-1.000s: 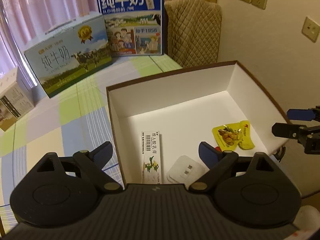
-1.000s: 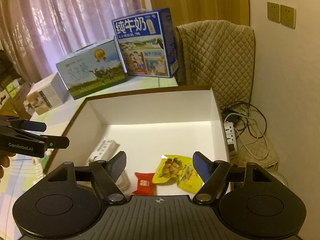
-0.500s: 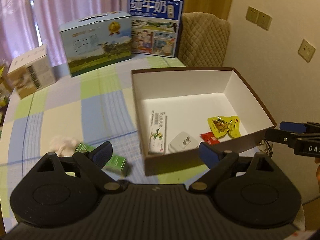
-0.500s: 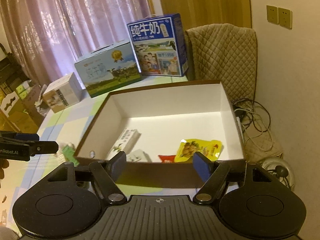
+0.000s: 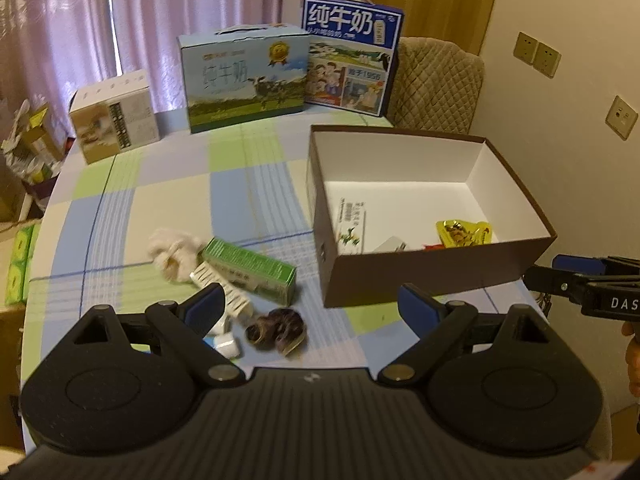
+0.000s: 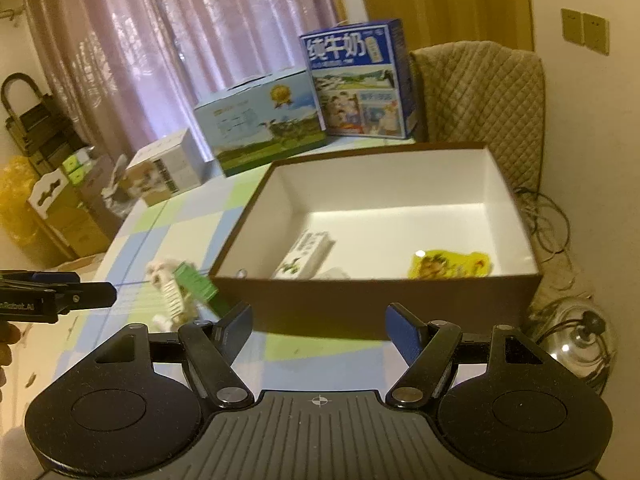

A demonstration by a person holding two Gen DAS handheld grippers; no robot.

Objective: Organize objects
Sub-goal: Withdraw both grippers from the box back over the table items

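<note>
A brown box with a white inside [image 5: 432, 276] [image 6: 372, 300] stands at the table's right. In it lie a white carton [image 5: 351, 222] [image 6: 305, 255], a yellow snack packet [image 5: 462, 233] [image 6: 450, 264], a white adapter [image 5: 390, 245] and a red sachet [image 5: 434, 246]. Left of the box, loose on the cloth, are a green box [image 5: 250, 270] [image 6: 196, 280], a white crumpled cloth [image 5: 172, 250], a white strip [image 5: 224, 292], a dark hair tie [image 5: 278, 330] and a small white piece [image 5: 226, 346]. My left gripper [image 5: 310, 308] hangs open above these. My right gripper [image 6: 319, 328] is open before the box's near wall.
Two milk cartons [image 5: 244, 80] [image 5: 350, 68] and a small white carton [image 5: 114, 120] stand along the table's far edge. A quilted chair back [image 5: 438, 88] is behind the box. Cables and a power strip [image 6: 548, 224] lie on the floor to the right. Stacked boxes [image 6: 60, 200] sit left of the table.
Both grippers have pulled back from over the box toward the near table edge. The loose items left of the box have come into the left wrist view. Both stay open.
</note>
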